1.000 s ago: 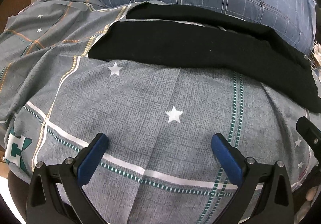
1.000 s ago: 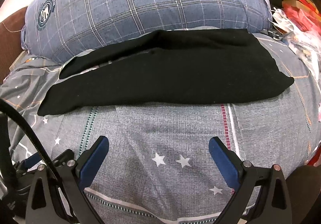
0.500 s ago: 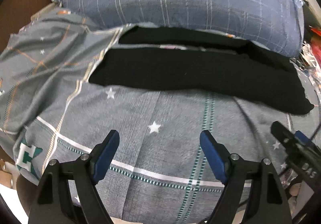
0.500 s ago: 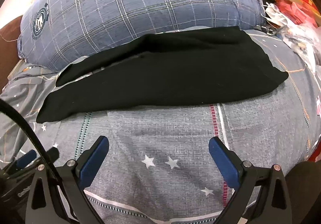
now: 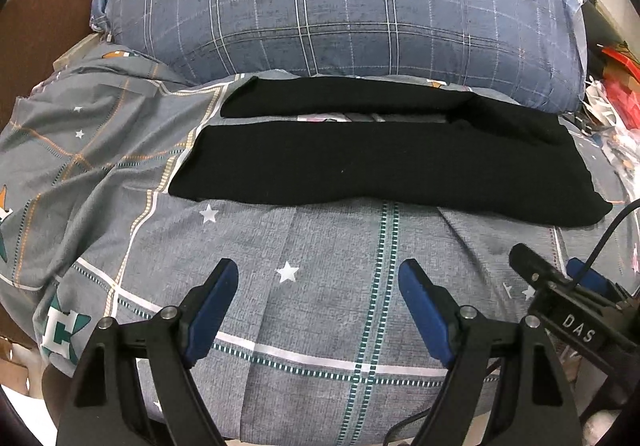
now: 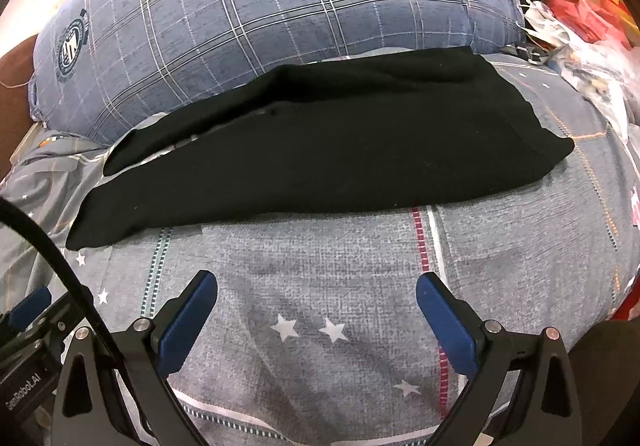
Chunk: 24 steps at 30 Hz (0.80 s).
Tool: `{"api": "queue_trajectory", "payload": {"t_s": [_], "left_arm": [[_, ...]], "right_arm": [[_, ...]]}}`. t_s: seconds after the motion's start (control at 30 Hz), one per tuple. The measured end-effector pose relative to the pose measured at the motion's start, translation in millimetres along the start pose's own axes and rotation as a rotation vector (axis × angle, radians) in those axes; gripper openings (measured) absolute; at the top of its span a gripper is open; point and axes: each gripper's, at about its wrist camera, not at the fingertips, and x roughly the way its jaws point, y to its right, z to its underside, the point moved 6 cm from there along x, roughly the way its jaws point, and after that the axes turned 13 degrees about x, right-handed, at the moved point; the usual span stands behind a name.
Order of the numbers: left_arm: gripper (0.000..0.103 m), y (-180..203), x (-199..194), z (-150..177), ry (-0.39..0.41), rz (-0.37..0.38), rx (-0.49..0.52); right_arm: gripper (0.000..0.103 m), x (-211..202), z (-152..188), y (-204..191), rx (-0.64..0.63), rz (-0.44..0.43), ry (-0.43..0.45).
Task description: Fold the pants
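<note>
The black pants (image 5: 384, 170) lie flat across the bed, legs to the left with a gap between them, waist to the right; they also show in the right wrist view (image 6: 320, 154). My left gripper (image 5: 318, 278) is open and empty above the grey bedsheet, well in front of the pants. My right gripper (image 6: 316, 292) is open and empty, also short of the pants. The right gripper's body shows at the right edge of the left wrist view (image 5: 568, 302).
A blue plaid pillow (image 5: 352, 2) lies just behind the pants. The grey star-patterned bedsheet (image 5: 320, 310) covers the bed. Red packaging and plastic bags (image 6: 580, 18) clutter the far right. A brown headboard (image 5: 44, 18) stands at left.
Both grippers have pulled back and up from the pants, so more of the pillow shows. The left gripper's jaws have narrowed slightly. The pants have not moved.
</note>
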Motion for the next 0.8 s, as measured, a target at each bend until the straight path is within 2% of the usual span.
{"api": "queue_trajectory", "payload": {"t_s": [0.2, 0.33, 0.43, 0.5, 0.57, 0.67, 0.8], "left_arm": [[0.082, -6, 8, 0, -0.016, 0.023, -0.019], [0.082, -38, 11, -15, -0.010, 0.093, -0.089], [0.082, -75, 17, -37, -0.005, 0.149, -0.149], [0.082, -98, 24, -53, -0.011, 0.139, -0.167], [0.082, -118, 36, -75, -0.017, 0.114, -0.144], [0.082, -135, 59, -108, -0.033, 0.073, -0.081], [0.079, -149, 102, -139, -0.068, 0.108, -0.054]], "right_arm": [[0.102, 4, -5, 7, 0.022, 0.007, -0.016], [0.102, -8, -26, 15, 0.013, 0.007, 0.027], [0.102, -16, -54, 24, -0.005, 0.004, 0.054], [0.102, -16, -79, 31, -0.018, 0.006, 0.069], [0.102, -13, -106, 38, -0.028, 0.004, 0.077], [0.102, -1, -144, 46, -0.044, -0.029, 0.039], [0.101, 23, -199, 60, -0.087, -0.021, 0.008]]}}
